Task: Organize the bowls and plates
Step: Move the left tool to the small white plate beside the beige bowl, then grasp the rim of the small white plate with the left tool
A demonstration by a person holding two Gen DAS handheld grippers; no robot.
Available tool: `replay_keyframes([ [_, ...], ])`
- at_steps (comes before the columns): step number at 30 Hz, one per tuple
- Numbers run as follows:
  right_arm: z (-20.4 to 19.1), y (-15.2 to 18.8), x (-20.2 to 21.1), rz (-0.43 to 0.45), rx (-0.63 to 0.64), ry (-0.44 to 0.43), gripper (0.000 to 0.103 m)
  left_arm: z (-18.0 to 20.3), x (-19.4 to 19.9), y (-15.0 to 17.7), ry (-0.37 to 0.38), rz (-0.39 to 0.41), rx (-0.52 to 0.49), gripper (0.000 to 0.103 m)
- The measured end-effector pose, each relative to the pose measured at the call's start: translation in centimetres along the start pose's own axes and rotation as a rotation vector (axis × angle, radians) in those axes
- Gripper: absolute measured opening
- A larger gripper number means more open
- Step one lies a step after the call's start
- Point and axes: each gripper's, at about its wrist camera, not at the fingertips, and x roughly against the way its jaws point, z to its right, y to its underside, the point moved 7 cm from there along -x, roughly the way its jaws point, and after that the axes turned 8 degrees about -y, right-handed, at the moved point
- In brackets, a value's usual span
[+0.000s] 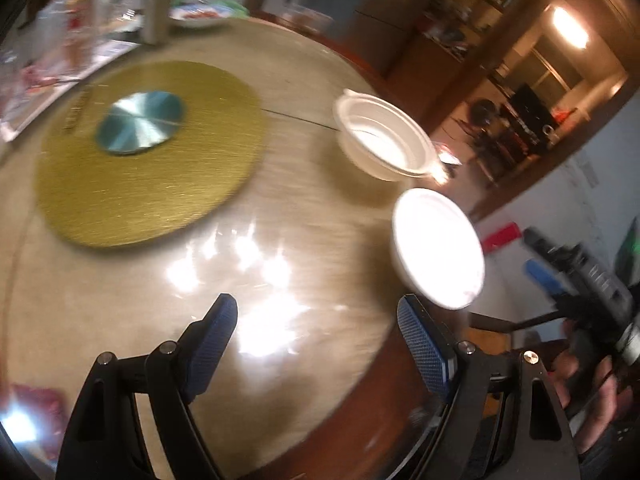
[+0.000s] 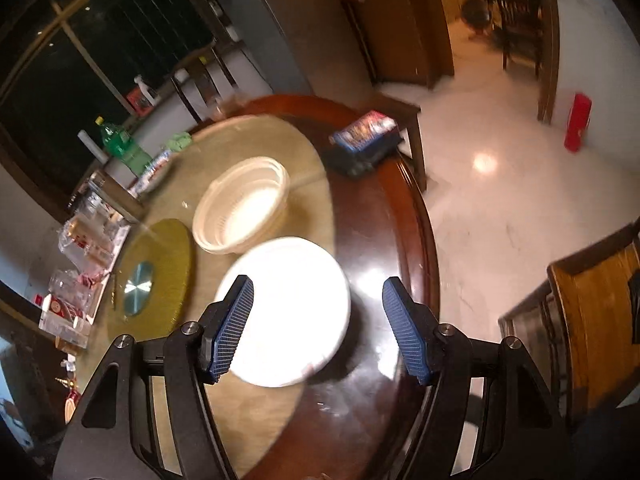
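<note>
A stack of white plastic bowls (image 1: 384,140) (image 2: 244,208) stands on the round table's glass top. A white plate (image 1: 438,246) (image 2: 288,308) lies just in front of it, near the table's edge. In the left wrist view my left gripper (image 1: 320,328) is open over bare glass, to the left of the plate, with nothing between its blue pads. In the right wrist view my right gripper (image 2: 320,328) is open above the plate. Its left finger (image 2: 234,328) overlaps the plate's near rim, and the right finger hangs over the dark wood rim. Neither pad presses on the plate.
A gold turntable mat (image 1: 148,160) with a shiny blue disc (image 1: 140,122) covers the table's middle. Packets and bottles (image 2: 88,240) crowd the far side. A blue box (image 2: 364,132) sits on the wooden rim (image 2: 400,208). A wooden chair (image 2: 592,312) stands at the right.
</note>
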Motion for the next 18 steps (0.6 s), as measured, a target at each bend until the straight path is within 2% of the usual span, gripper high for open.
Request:
replay_keyframes([
  [3,0.9,0.8,-1.4,-0.076,-0.020,-0.023,0.068,2.1,-1.6,-0.8,0.039,-0.048,0.004,0.083],
  [13,2.0,1.6,-4.1,-0.124,-0.061,-0.067,0.067,5.7,-5.4,-1.7,0.057,-0.117,0.003,0.082],
  [16,2.2,1.7,-4.5,-0.129,-0.065,-0.068,0.065,5.9,-6.0,-1.9,0.057,-0.120,0.003,0.082],
  [18,2.2,1.8,-4.6,-0.132,-0.068,-0.069,0.056,6.0,-6.1,-1.8,0.054,-0.122,0.005,0.082],
])
